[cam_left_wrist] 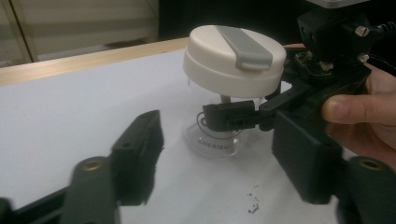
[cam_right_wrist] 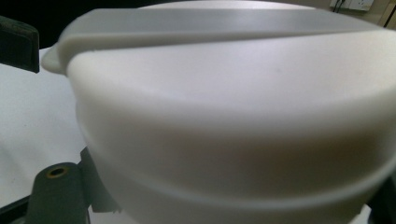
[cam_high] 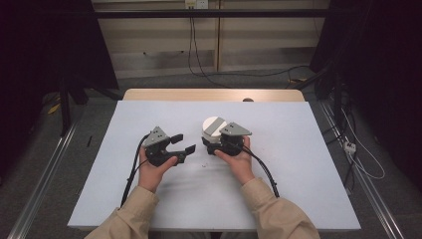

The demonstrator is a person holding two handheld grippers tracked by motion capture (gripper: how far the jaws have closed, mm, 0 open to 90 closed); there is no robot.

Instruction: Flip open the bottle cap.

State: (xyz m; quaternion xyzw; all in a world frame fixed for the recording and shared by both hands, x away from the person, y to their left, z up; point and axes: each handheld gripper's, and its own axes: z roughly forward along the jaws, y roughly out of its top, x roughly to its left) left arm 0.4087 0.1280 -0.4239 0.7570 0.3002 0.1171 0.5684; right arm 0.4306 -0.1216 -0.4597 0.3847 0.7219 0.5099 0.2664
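Left gripper [cam_high: 181,144] jaws apart, nothing between them, just left of the jar [cam_left_wrist: 219,126]. Jar mid-table: clear, thin, likely fragile and slick body under a wide white lid [cam_left_wrist: 233,60], top-heavy. Right gripper [cam_left_wrist: 229,116] clamped on the narrow body; lid rim looks the best second hold. Black specks [cam_left_wrist: 254,205] nearby, nothing blocking.

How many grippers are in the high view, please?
2: the left gripper at the table's centre-left, jaws apart; the right gripper beside it, gripping the white-lidded jar.

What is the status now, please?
Right gripper shut on clear jar under its white lid. Left gripper open, beside jar, holding nothing. Nothing in the way.
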